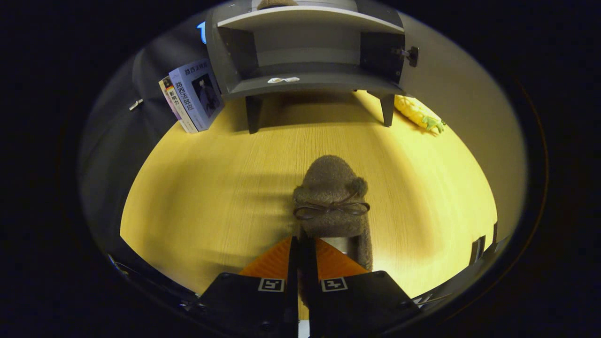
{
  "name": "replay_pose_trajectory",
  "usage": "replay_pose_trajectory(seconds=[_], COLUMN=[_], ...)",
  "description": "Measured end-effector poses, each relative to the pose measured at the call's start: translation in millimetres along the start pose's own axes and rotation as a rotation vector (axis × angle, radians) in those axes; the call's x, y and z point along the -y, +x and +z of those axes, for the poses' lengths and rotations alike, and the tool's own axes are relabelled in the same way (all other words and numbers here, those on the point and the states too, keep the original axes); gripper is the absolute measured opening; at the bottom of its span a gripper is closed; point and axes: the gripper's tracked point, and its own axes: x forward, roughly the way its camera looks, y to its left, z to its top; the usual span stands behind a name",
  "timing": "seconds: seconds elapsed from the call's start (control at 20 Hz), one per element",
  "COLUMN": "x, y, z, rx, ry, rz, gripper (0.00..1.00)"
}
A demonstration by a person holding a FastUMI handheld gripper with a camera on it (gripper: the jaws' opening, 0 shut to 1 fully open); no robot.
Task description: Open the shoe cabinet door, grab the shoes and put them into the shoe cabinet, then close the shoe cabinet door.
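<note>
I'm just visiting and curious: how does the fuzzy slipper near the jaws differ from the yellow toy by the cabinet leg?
The brown slipper is fuzzy with a bow on top; the yellow pineapple toy is smoother, with green leaves. The slipper sits right at the gripper, whose jaws are closed on its heel rim; the toy lies untouched beyond, beside the open shoe cabinet. The slipper looks bigger, partly from being nearer. Both are over the wooden table.

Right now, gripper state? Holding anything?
Hand-held gripper: fingers closed on the rim of the brown fuzzy slipper, holding it over the wooden table, facing the open shoe cabinet.
</note>
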Motion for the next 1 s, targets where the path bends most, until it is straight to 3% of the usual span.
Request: replay_pose_trajectory(seconds=[0.75,0.8,1.0], x=[10,10,12], y=[61,59,53], z=[45,47,51], rx=[0.161,0.157,0.14], ry=[-0.053,-0.053,-0.057], rz=[-0.025,-0.025,-0.033], gripper=[0.13,0.05,0.05])
